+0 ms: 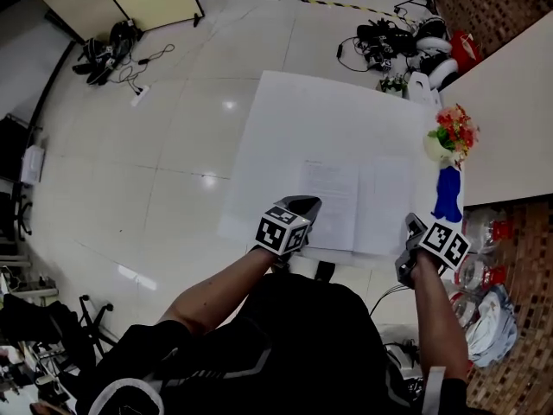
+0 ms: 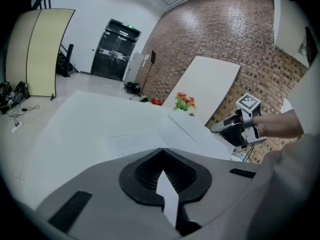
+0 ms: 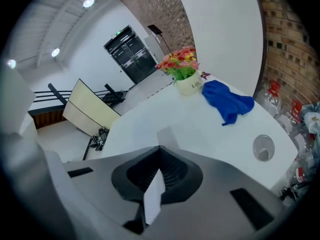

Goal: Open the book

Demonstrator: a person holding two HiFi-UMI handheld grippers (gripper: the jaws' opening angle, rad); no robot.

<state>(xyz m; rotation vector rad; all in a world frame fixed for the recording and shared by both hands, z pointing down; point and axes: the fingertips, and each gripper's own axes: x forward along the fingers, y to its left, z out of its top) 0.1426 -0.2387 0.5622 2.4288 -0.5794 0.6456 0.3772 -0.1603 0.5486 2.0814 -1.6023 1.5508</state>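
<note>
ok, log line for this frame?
book: open flat on table | left gripper: shut, empty, at book's near-left corner | right gripper: shut, empty, right of book

The person wore a black short-sleeved top with pale stripes near one shoulder. The left hand-held gripper and the right hand-held gripper were smooth grey plastic. Each carried a white cube printed with black square markers, and each had a black ribbed recess behind its jaws.
</note>
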